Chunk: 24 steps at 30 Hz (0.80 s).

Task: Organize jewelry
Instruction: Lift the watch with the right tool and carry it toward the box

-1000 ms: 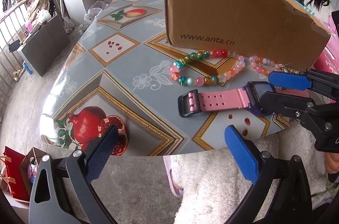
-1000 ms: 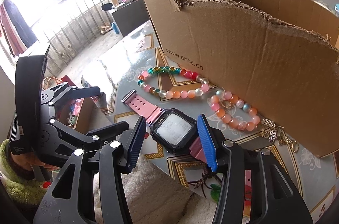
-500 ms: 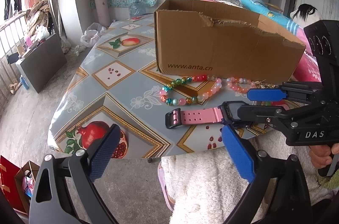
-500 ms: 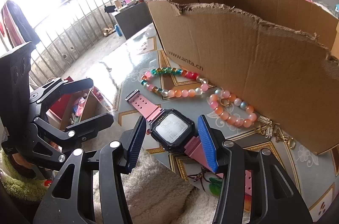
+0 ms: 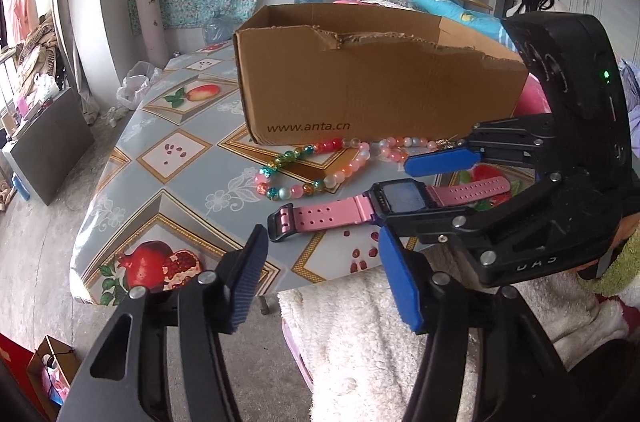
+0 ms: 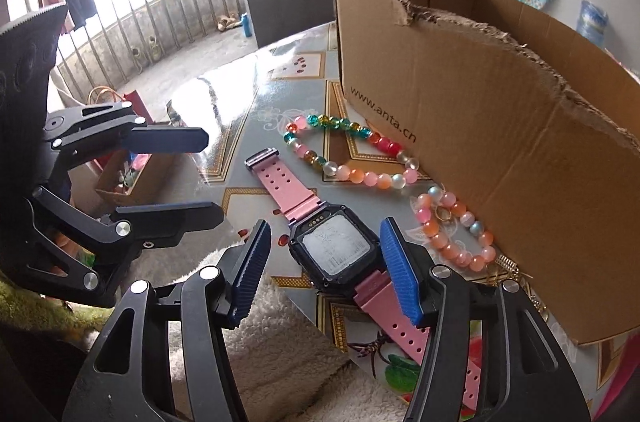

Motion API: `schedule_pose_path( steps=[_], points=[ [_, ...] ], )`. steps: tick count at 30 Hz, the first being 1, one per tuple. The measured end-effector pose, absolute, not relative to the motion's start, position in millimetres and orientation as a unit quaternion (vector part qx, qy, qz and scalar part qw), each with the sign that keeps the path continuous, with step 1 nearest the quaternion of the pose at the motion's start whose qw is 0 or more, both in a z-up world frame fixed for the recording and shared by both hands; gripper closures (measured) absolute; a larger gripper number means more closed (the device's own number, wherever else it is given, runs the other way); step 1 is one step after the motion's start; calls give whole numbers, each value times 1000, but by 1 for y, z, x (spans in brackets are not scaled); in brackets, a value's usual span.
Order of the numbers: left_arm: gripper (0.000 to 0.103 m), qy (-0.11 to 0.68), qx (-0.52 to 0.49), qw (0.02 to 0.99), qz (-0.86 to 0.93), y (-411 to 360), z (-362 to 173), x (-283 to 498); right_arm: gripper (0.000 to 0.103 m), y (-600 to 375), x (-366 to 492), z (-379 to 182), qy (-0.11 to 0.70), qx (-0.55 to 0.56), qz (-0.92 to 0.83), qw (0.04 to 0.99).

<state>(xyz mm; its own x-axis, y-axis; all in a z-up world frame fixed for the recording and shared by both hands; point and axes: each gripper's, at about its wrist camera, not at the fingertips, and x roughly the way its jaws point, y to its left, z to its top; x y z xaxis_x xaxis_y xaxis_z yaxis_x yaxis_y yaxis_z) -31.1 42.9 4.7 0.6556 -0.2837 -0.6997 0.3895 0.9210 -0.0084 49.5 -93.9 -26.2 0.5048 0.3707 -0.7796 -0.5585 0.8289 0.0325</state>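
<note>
A black watch (image 6: 335, 249) with a pink strap (image 5: 320, 216) lies at the near edge of the table (image 5: 168, 158). My right gripper (image 6: 326, 270) straddles its case; the jaws are opening and a gap shows beside the left pad. My left gripper (image 5: 324, 282) hangs off the table edge, jaws closing on nothing. Each gripper shows in the other's view: the right gripper (image 5: 396, 192) and the left gripper (image 6: 188, 178). A multicoloured bead bracelet (image 6: 348, 130) and a pink-orange one (image 6: 452, 246) lie before the cardboard box (image 6: 500, 122).
Small gold pieces (image 6: 508, 266) lie against the box wall at the right. A white fluffy cloth (image 5: 352, 334) covers the lap below the table edge. The floor (image 5: 36, 222) drops away to the left, with a red bag (image 5: 16, 362) and a small carton there.
My left gripper's jaws have narrowed a lot, and it has drawn back and up from the table. My right gripper's pads, earlier tight on the watch case, have spread apart.
</note>
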Motion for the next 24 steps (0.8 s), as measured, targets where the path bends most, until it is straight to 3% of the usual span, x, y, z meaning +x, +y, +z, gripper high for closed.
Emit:
schedule_pose_path(
  steps=[5, 19, 24],
  points=[
    [56, 364, 96, 904, -204, 34, 2, -30, 56, -92, 46, -27, 415, -158, 258, 858],
    [56, 329, 229, 890, -219, 1, -14, -35, 57, -135, 76, -19, 498, -8, 358, 790],
    [56, 311, 254, 892, -206, -3, -16, -32, 57, -139, 78, -18, 500, -4, 369, 784]
  ],
)
